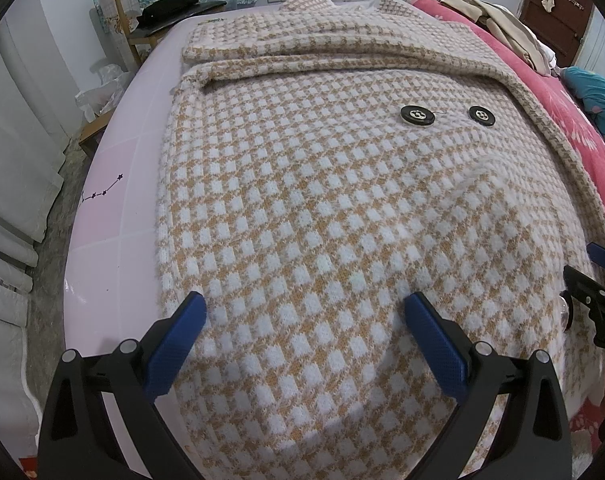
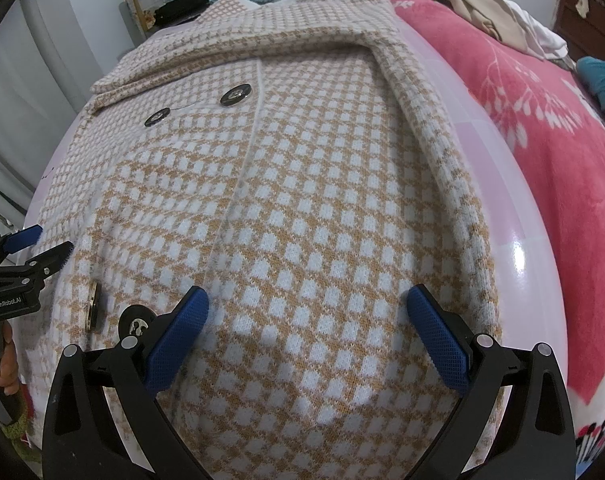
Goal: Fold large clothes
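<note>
Houndstooth coat is lying flat on the pink bed while left gripper and right gripper are hovering with fingers wide apart, holding nothing.

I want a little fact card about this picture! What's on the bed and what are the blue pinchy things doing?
garment: checked tan-and-white coat, lying flat, sleeves folded across the top
buttons: two black buttons near the collar
surface: pale pink sheet
beside it: red flowered blanket to the coat's right
left tool: open, above the coat's near end, holding nothing
right tool: open, above the coat's near end, holding nothing
background: wooden chair with dark things on it
</note>
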`<state>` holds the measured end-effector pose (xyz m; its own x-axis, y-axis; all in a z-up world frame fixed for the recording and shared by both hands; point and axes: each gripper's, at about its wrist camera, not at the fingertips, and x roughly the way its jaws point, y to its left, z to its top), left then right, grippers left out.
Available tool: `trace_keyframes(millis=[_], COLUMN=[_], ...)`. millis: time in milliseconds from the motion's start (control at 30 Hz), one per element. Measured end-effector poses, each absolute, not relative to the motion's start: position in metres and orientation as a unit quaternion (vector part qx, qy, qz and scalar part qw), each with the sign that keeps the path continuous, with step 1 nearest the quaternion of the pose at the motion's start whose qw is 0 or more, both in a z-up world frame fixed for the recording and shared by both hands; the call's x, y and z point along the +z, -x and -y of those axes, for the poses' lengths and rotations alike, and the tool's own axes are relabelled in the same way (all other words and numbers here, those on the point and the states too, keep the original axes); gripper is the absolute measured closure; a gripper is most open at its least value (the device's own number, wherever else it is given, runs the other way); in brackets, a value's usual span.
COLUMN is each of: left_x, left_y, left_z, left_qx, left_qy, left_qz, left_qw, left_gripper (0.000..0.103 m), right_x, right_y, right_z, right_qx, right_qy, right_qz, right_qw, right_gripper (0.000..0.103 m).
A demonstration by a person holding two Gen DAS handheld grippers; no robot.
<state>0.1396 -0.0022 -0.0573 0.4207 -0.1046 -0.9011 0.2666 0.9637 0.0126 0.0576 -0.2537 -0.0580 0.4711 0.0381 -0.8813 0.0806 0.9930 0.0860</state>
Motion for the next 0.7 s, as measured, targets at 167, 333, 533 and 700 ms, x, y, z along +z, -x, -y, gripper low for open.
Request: trace_keyframes(millis=[167, 333, 533, 700], left_x=[-0.057, -0.055, -0.043, -0.027], left_y=[-0.139, -0.137, -0.126, -0.102], left_z=[0.003, 0.004, -0.005, -0.017], left_qx=[-0.111, -0.114, -0.126, -0.149], left_qy=[-0.077, -0.077, -0.066, -0.065], left_qz=[-0.526, -0.520, -0.496, -0.466], left_qw=[0.840, 0.843, 0.857, 0.870], left_gripper=[0.005, 0.005, 0.005, 0.005], right_x=[-0.058, -0.058, -0.058, -0.058], right_y=[-0.058, -0.059, -0.058, -0.059], right_z=[0.254, 0.254, 0.253, 0.253], right_qx=[-0.013, -0.012, -0.013, -0.012], right_qy=[-0.058, -0.058, -0.058, -0.058], right_qz=[-0.514, -0.514, -0.514, -0.515], right_qw=[0.856, 0.856, 0.856, 0.855], right_gripper=[0.008, 0.008, 0.008, 0.008])
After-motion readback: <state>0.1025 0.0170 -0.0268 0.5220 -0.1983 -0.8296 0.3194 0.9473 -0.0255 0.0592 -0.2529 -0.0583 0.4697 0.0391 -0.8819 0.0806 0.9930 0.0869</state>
